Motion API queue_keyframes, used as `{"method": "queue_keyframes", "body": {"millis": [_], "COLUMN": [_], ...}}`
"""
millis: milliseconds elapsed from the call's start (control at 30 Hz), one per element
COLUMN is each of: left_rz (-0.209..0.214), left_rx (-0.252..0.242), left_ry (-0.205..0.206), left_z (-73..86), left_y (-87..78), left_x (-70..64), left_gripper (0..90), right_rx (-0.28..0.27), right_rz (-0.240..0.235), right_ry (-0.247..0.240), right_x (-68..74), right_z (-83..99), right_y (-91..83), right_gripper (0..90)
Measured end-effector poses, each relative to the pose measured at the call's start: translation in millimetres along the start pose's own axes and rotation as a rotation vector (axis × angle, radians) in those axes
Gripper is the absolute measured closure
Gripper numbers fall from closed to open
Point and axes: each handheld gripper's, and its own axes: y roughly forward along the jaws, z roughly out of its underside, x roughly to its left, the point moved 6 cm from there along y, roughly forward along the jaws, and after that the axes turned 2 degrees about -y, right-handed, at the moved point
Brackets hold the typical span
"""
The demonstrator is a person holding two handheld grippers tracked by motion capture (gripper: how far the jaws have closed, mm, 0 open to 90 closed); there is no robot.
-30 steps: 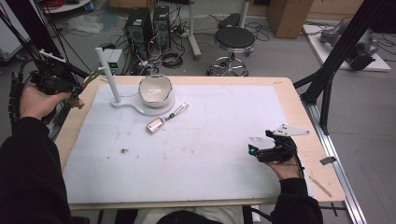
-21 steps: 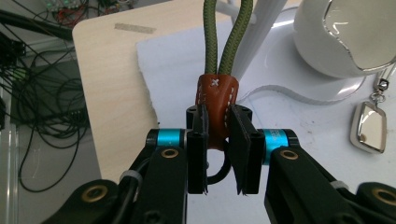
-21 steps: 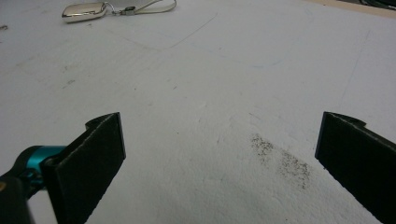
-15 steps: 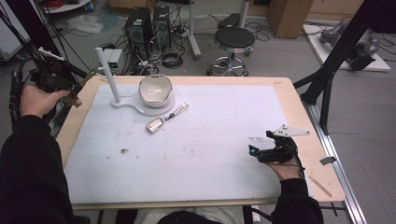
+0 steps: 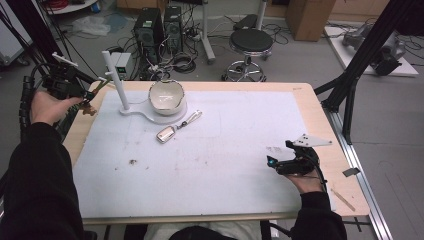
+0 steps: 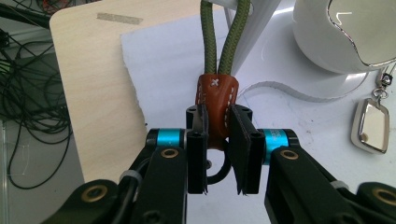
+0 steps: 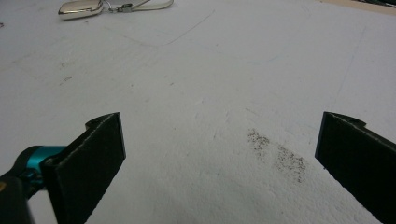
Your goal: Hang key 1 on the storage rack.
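the brown leather tab [image 6: 216, 105] with its olive cord loop [image 6: 223, 37] sits pinched in my left fingers [image 6: 223, 154], at ten o'clock off the desk [image 5: 305, 102]. it's light and floppy, probably a keyring strap; the stitched tab grips best. my right fingers [image 7: 219, 154] gape wide, empty.

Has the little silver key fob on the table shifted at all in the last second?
No. The silver key fob lies in the same spot, just in front of the white bowl, as before.

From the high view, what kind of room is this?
Probably a lab or workshop: black desktop computer towers with tangled cables on the bare grey floor, a round black stool, and a black tripod leg beside the table.
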Motion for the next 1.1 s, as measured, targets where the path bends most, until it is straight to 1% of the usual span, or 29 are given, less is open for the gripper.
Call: {"method": "queue_keyframes", "body": {"millis": [200,500,600,833,1000,1100], "left_rz": [0.004,0.012,0.015,0.009,0.002,0.006], "left_rx": [0.012,0.015,0.021,0.048,0.078,0.075], "left_ry": [0.003,-0.018,-0.015,0.012,0.038,0.038], "left_z": [0.8,4.4,5.1,6.3,8.0,7.0], "left_y": [5.9,16.4,19.8,28.6,38.8,41.6], "left_x": [-3.0,-5.0,-6.8,-12.6,-18.7,-21.2], "left_gripper": [77.2,77.2,77.2,77.2,77.2,77.1], "right_rx": [-0.002,0.0,0.003,0.005,0.002,0.0], "right_rz": [-0.001,-0.003,-0.005,-0.004,-0.003,-0.004], "right_ry": [0.002,0.002,-0.001,0.002,-0.002,0.001], "right_x": [0.4,0.4,1.0,0.8,0.3,0.3], "right_z": [-0.3,-0.1,0.1,0.2,0.0,0.0], "right_y": [0.0,0.5,0.8,0.6,0.6,0.2], "right_gripper": [0.6,0.6,0.6,0.5,0.5,0.5]}}
